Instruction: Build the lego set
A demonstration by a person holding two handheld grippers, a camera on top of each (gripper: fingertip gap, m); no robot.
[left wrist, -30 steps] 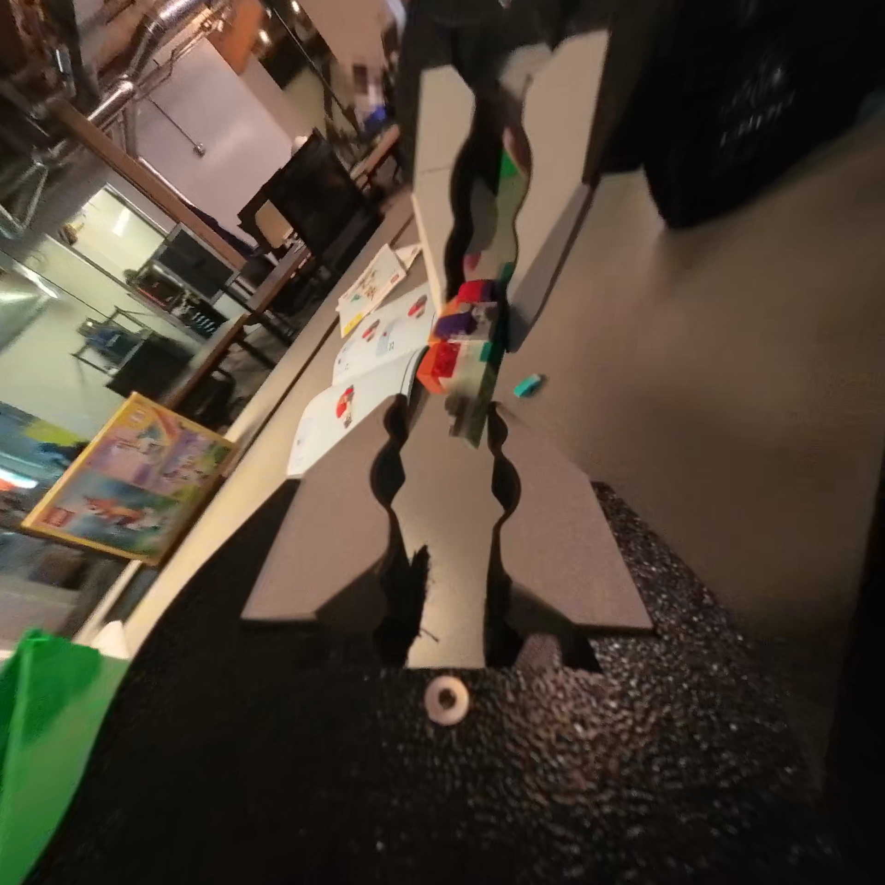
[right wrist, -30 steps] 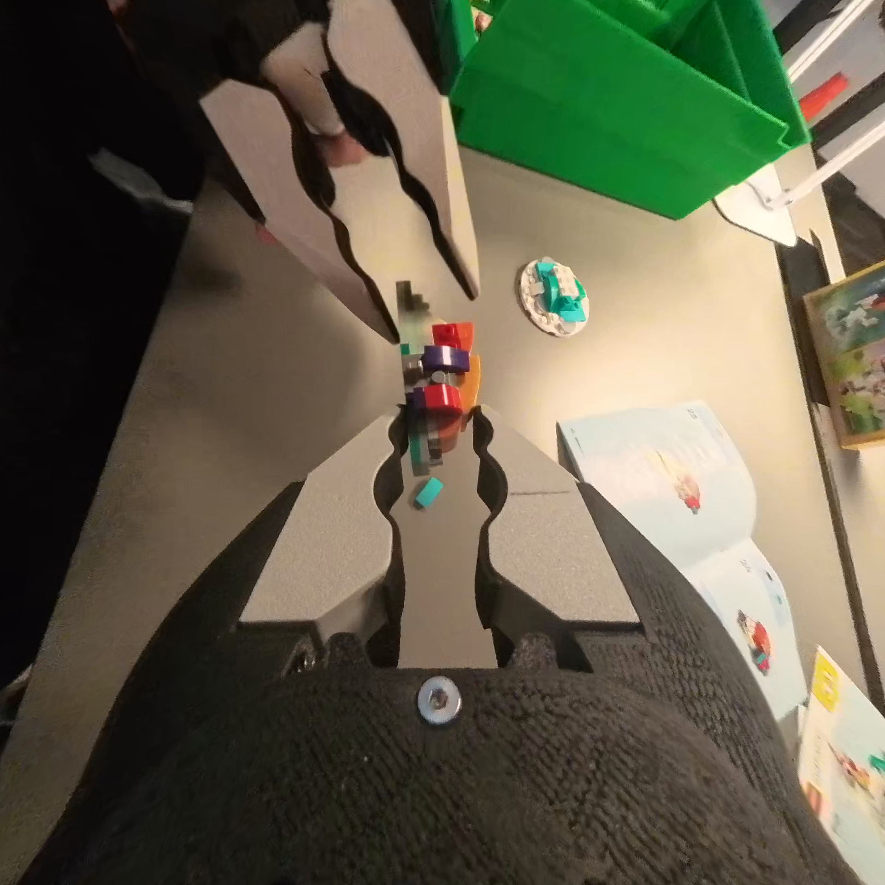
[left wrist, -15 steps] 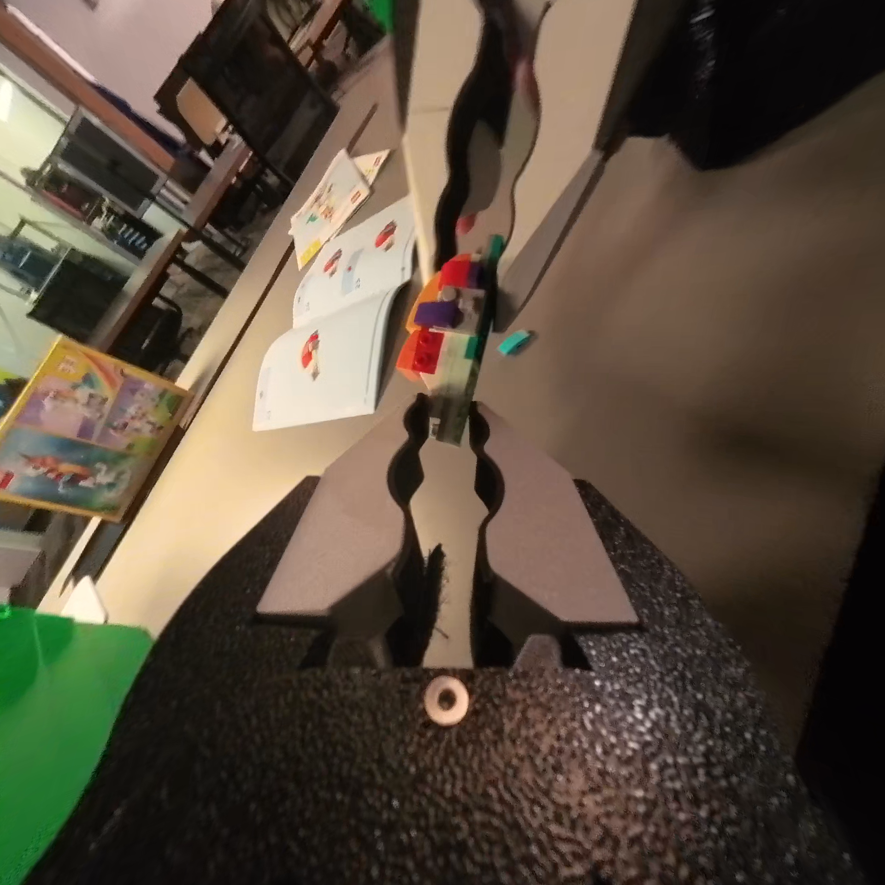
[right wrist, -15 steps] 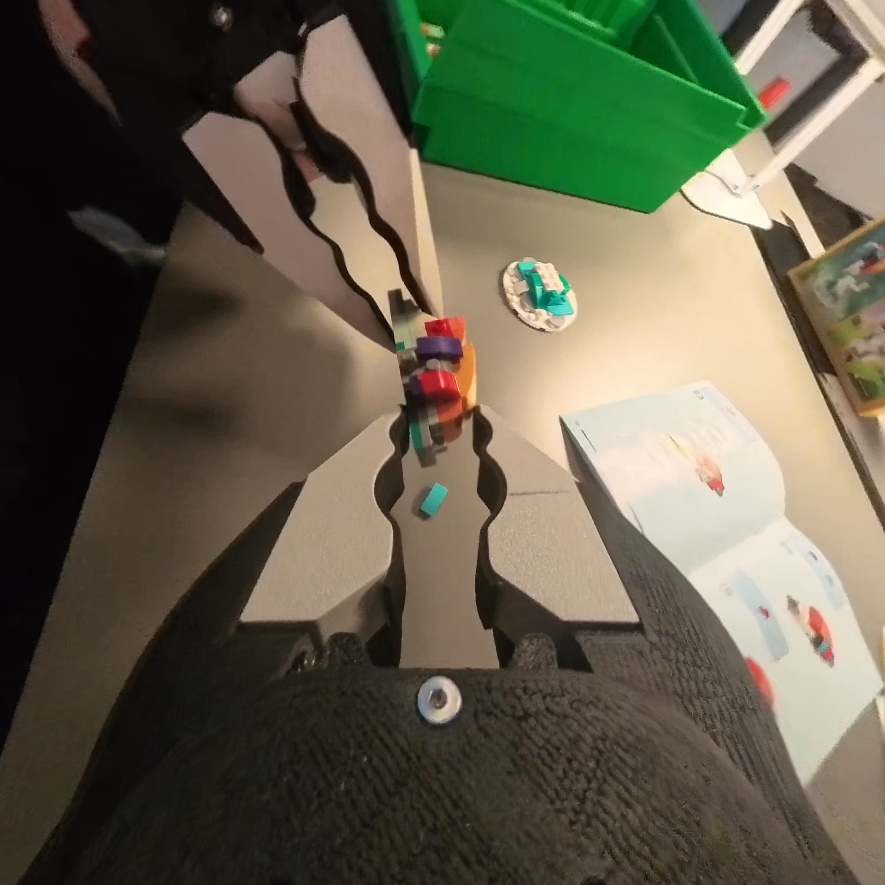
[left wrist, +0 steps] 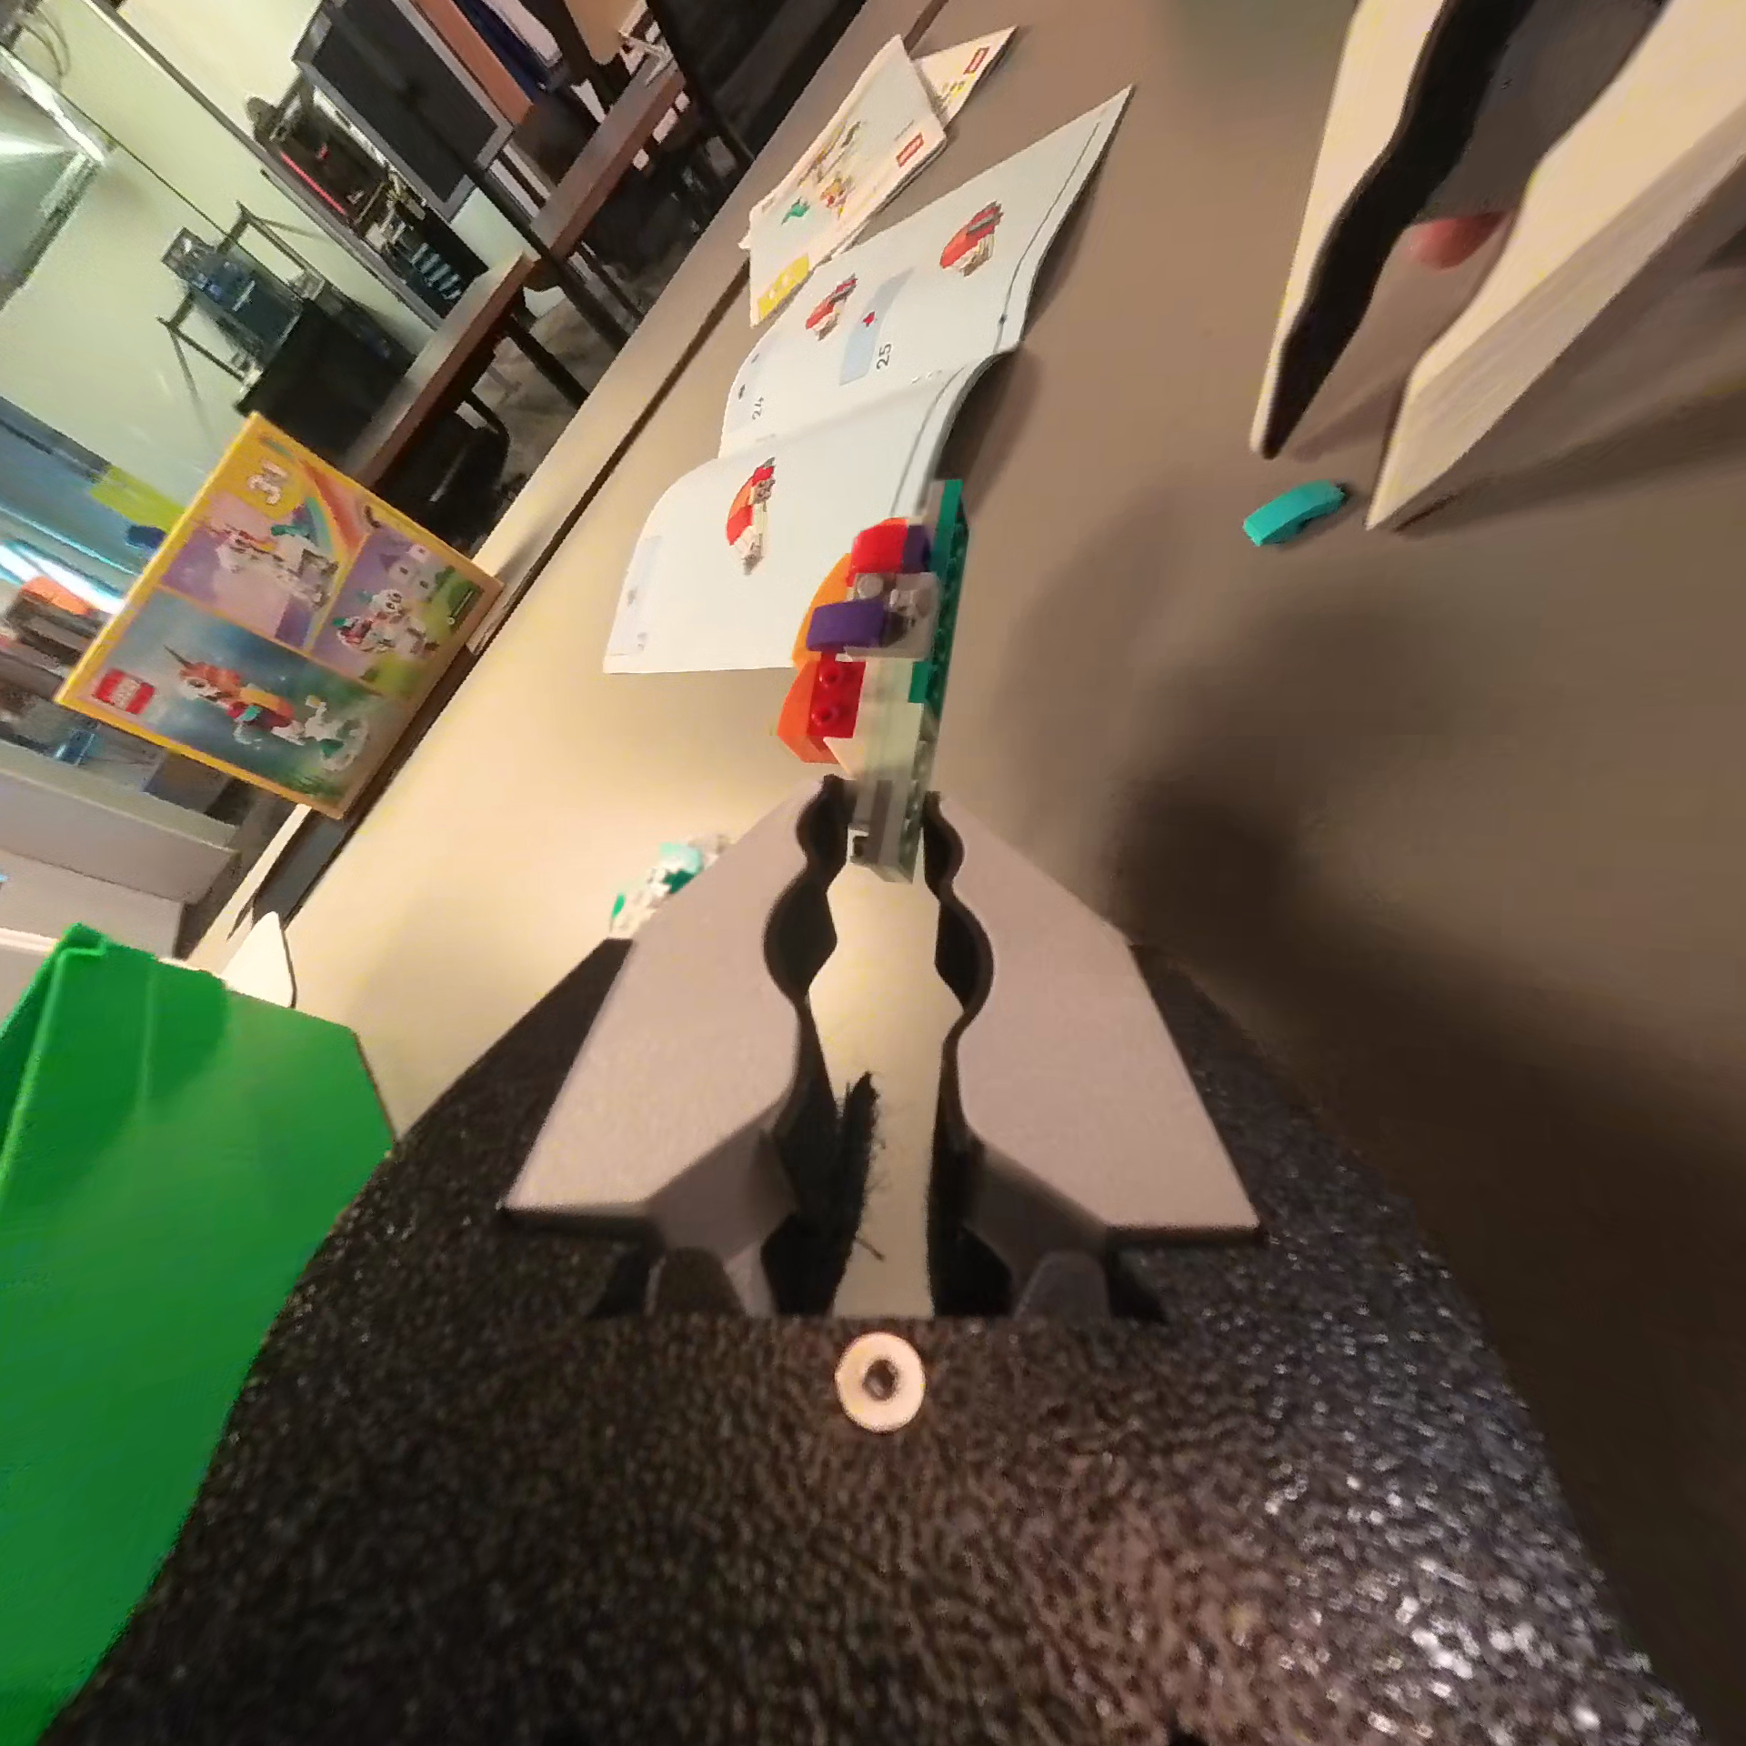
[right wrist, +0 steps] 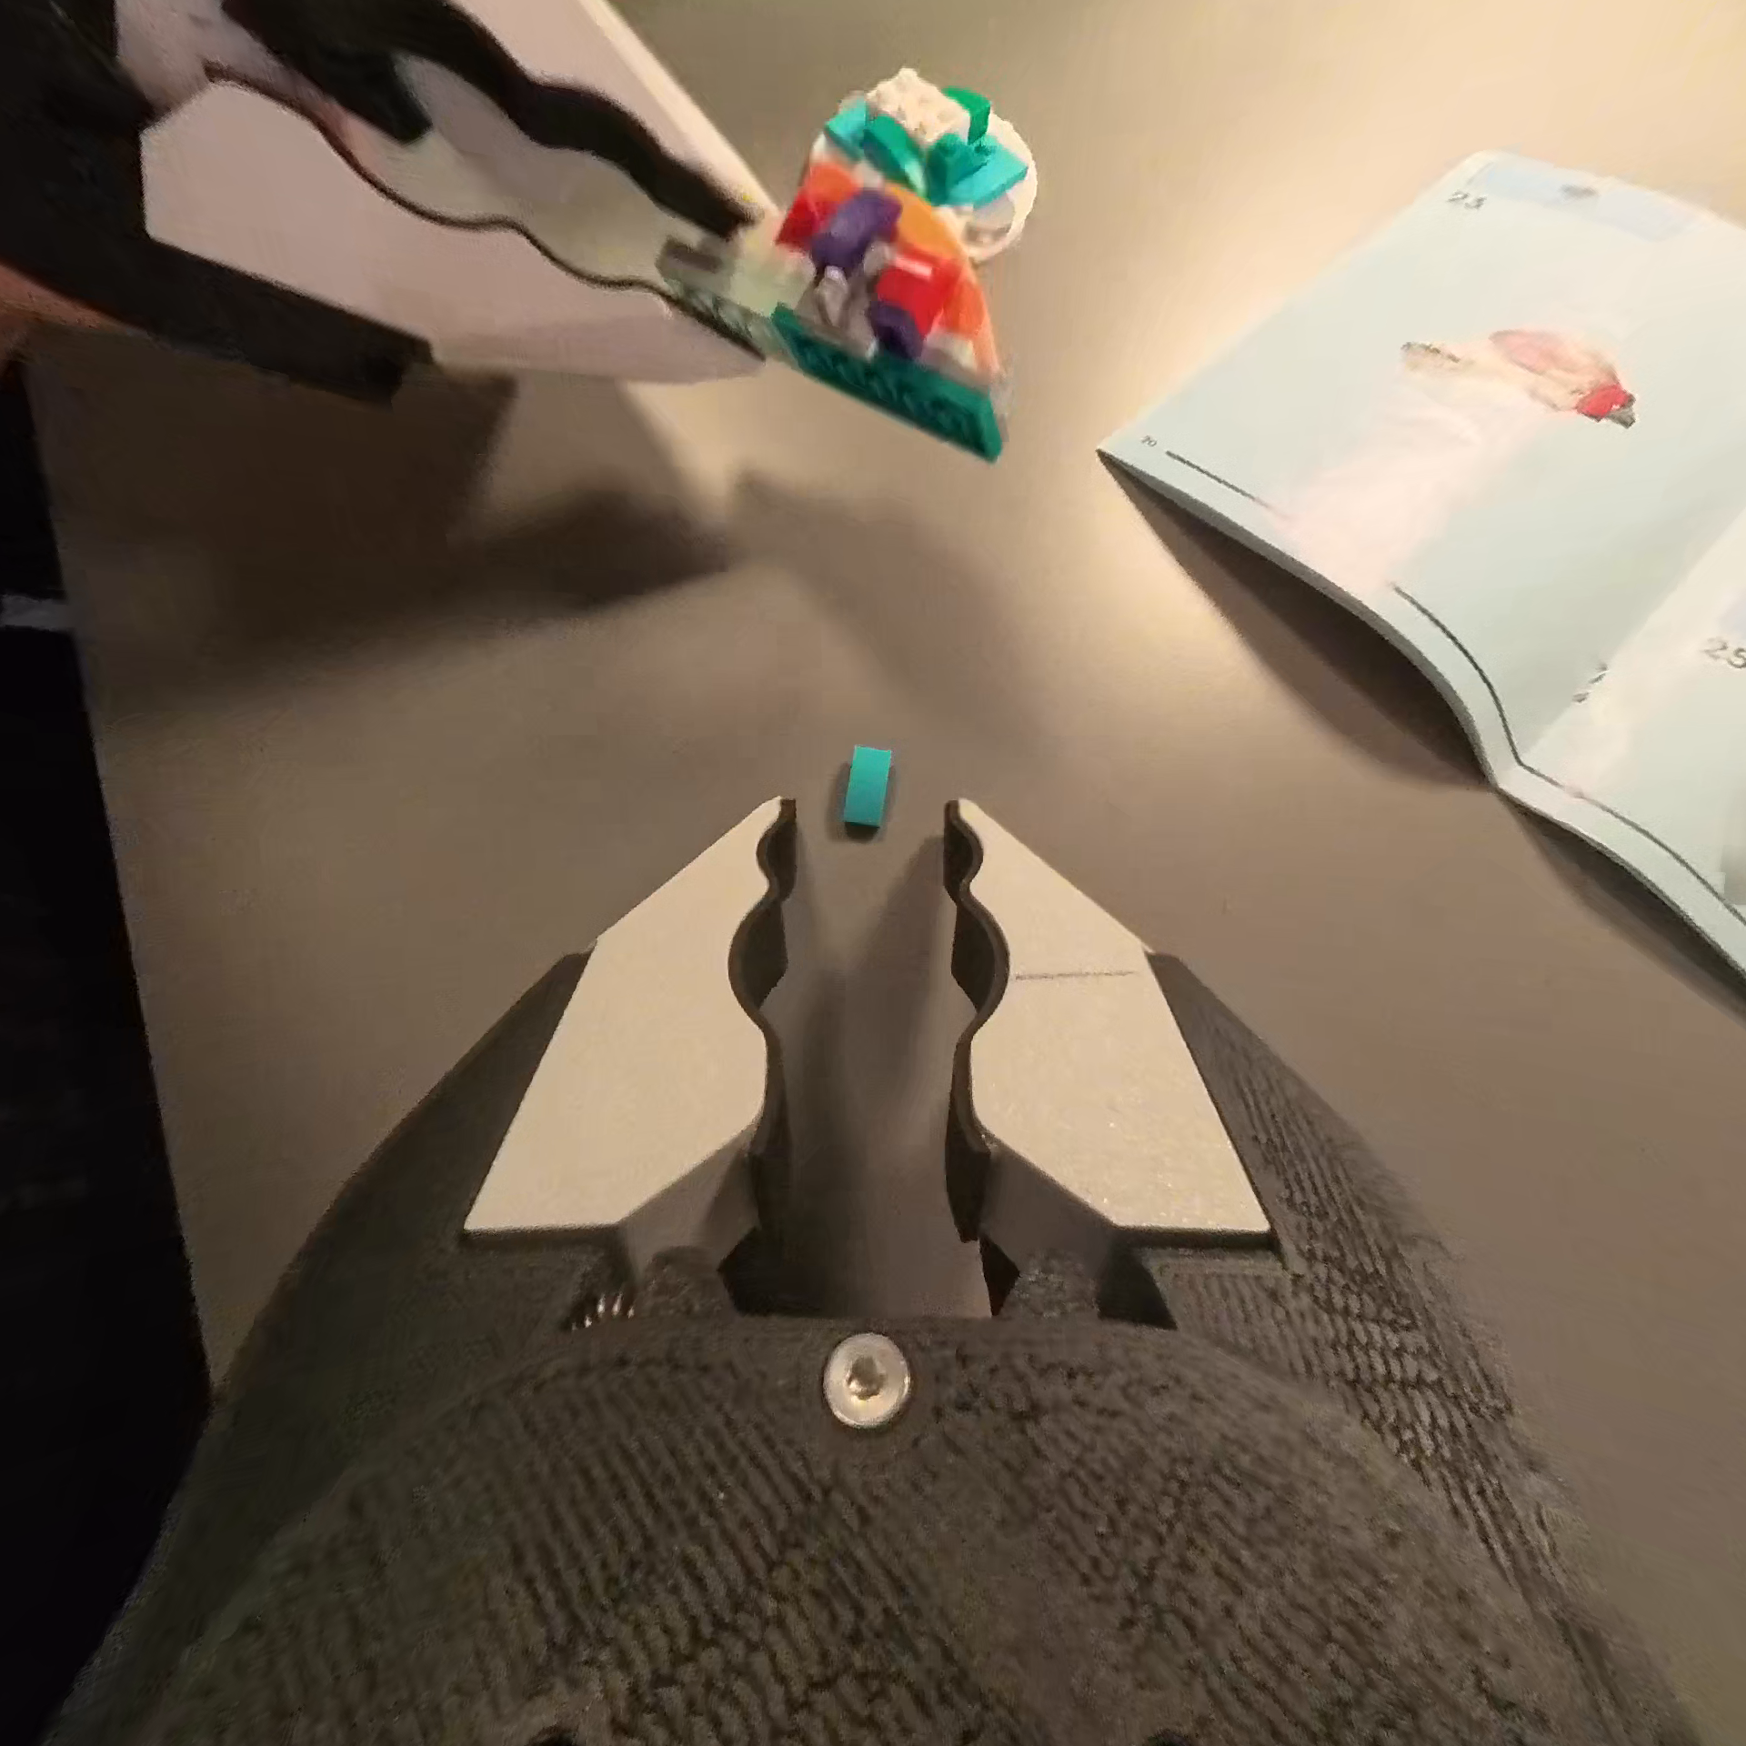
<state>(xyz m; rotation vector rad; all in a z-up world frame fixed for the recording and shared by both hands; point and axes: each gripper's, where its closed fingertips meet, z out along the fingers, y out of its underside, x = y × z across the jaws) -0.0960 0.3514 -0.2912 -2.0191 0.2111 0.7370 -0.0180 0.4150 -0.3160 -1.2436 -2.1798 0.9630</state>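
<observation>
— On the grey worktop (right wrist: 1228, 850), what is seen?
— An open instruction booklet (left wrist: 850, 453) and a teal brick (right wrist: 867, 790), just ahead of the spread right gripper (right wrist: 869, 813).
— And the lego model (left wrist: 879, 642)?
— It is pinched by the left gripper (left wrist: 883, 803), off the surface. Shelving behind is blurred; a green bin (left wrist: 142, 1228) is cut off.

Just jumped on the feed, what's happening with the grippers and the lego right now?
The left gripper is shut on the partly built lego model, a teal plate carrying red, orange and purple bricks, and holds it up off the grey table. The right gripper is open and empty, its fingertips either side of a loose teal brick on the table. An open instruction booklet lies to the right.
</observation>
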